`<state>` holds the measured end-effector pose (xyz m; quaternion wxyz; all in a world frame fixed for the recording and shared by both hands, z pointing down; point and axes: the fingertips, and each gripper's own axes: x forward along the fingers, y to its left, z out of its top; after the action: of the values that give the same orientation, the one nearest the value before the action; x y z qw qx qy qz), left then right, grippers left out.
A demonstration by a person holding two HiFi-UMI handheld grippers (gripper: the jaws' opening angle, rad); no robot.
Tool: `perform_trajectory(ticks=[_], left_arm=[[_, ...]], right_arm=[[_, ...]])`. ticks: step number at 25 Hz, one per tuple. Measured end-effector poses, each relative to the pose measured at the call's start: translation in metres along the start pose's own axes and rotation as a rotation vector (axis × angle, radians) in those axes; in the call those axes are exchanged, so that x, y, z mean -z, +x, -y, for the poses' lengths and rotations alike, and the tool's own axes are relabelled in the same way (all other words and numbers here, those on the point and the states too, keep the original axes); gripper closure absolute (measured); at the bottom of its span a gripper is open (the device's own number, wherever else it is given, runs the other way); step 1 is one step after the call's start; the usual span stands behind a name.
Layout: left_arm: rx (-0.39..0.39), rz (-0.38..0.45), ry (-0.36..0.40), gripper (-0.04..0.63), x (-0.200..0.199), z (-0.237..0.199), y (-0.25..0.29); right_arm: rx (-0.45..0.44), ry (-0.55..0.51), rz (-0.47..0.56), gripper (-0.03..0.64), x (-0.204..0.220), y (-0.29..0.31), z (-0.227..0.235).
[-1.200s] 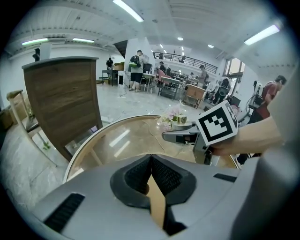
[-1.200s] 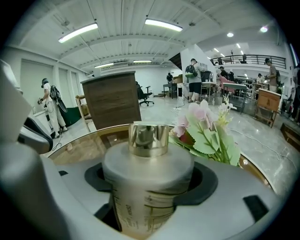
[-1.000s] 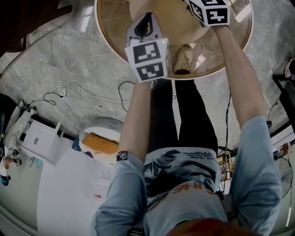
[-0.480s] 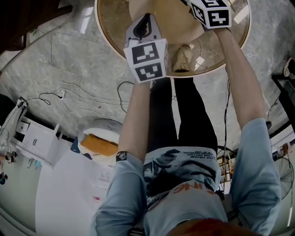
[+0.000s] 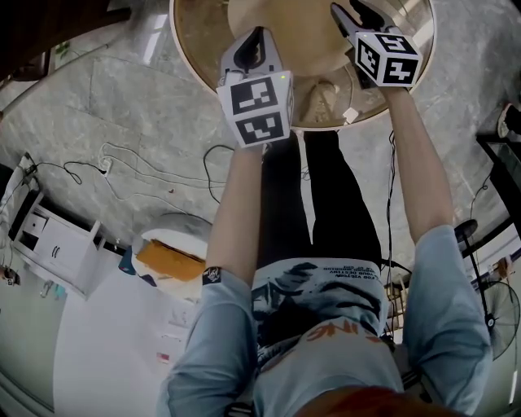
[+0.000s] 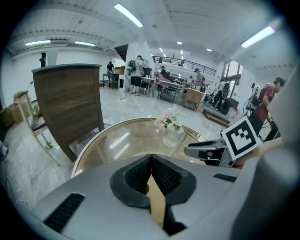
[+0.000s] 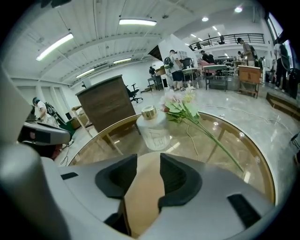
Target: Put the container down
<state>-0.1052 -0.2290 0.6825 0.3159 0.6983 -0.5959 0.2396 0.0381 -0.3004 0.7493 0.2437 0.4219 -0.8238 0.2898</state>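
The container is a clear glass bottle (image 7: 152,129) with a gold cap. It stands upright on the round glass table (image 7: 225,154), free of both grippers, with pink flowers (image 7: 180,103) beside it. In the left gripper view the bottle (image 6: 172,133) stands at the table's far side. My right gripper (image 7: 149,164) is a little short of the bottle; its jaws are closing, a gap still shows and nothing is between them. My left gripper (image 6: 151,161) is shut on nothing over the near side of the table. The head view shows both grippers, left (image 5: 256,37) and right (image 5: 346,12), but not the bottle.
The table has a gold rim (image 5: 195,65) and a tan disc base (image 5: 301,32) under the glass. A long flower stem (image 7: 211,140) lies across the table. A wooden cabinet (image 6: 70,103) stands beyond it. Cables (image 5: 122,163) and a white cabinet (image 5: 57,244) are on the floor at the left.
In the head view my right gripper has drawn back from the top edge toward the person. The left gripper has stayed in place.
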Motion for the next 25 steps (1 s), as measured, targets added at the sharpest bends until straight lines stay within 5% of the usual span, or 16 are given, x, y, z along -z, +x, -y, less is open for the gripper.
perform_trajectory(ticks=[5, 12, 21, 25], left_arm=[[0.0, 0.002, -0.001, 0.568, 0.01, 0.018, -0.02], [0.038, 0.073, -0.04, 0.568, -0.008, 0.048, -0.056], [0.182, 0.166, -0.115, 0.571, -0.059, 0.1, -0.123], [0.136, 0.215, -0.011, 0.571, -0.095, 0.111, -0.155]], right_arm=[[-0.005, 0.049, 0.005, 0.606, 0.015, -0.033, -0.011], [-0.016, 0.076, 0.063, 0.606, -0.002, -0.101, -0.047], [-0.027, 0.131, 0.165, 0.606, -0.052, -0.195, -0.068], [-0.022, 0.136, 0.227, 0.606, -0.083, -0.232, -0.077]])
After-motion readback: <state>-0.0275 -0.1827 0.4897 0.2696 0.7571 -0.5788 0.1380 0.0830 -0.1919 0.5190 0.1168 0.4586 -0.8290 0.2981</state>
